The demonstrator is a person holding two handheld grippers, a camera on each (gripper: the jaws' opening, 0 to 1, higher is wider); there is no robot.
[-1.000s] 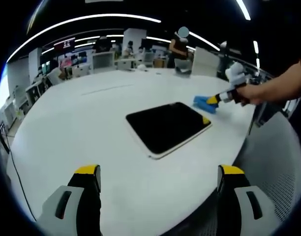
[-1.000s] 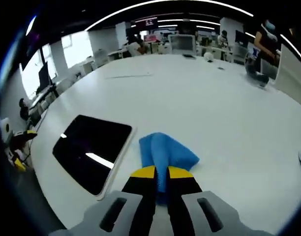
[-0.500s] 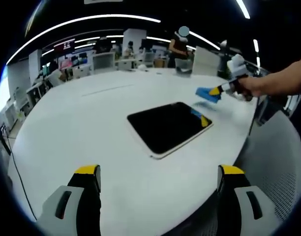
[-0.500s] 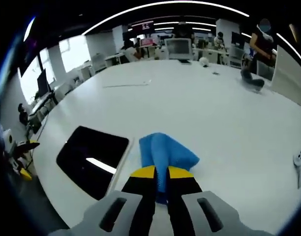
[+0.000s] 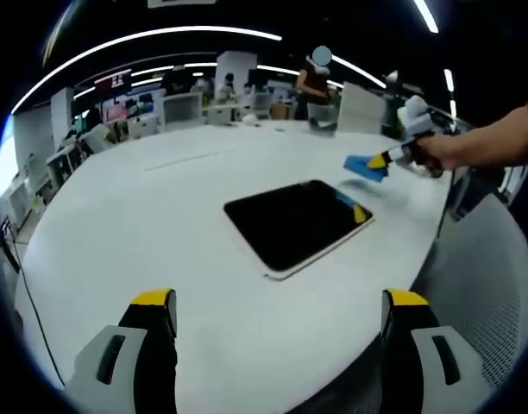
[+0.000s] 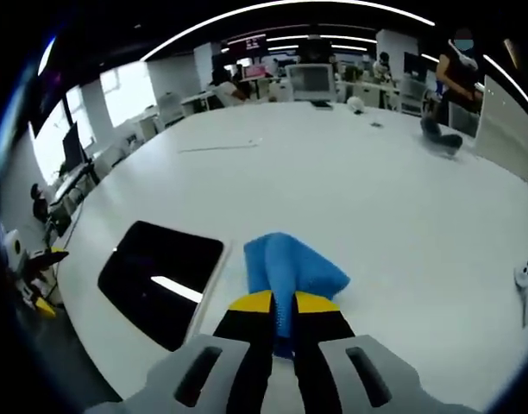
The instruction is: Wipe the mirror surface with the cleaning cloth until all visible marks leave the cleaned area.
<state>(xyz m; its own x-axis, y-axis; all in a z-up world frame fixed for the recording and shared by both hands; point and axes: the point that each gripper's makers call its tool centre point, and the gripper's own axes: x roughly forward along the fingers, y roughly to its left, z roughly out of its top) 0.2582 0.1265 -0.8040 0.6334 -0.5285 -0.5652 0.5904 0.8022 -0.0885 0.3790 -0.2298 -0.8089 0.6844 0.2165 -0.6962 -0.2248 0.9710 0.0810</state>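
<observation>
We hold our left gripper [image 5: 279, 312] low and level, with its two yellow-tipped jaws far apart and nothing between them. Our right gripper [image 6: 284, 302] has its jaws pressed close together, pinching a fold of the blue cloth [image 6: 292, 266]. From the left gripper view we see our right gripper [image 5: 386, 160] out to the right side, held up in the air by our right hand [image 5: 441, 153], with our bare forearm reaching in from the edge.

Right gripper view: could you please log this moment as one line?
right gripper: shut on blue cleaning cloth | cloth: beside dark rectangular mirror | left gripper: open
</observation>
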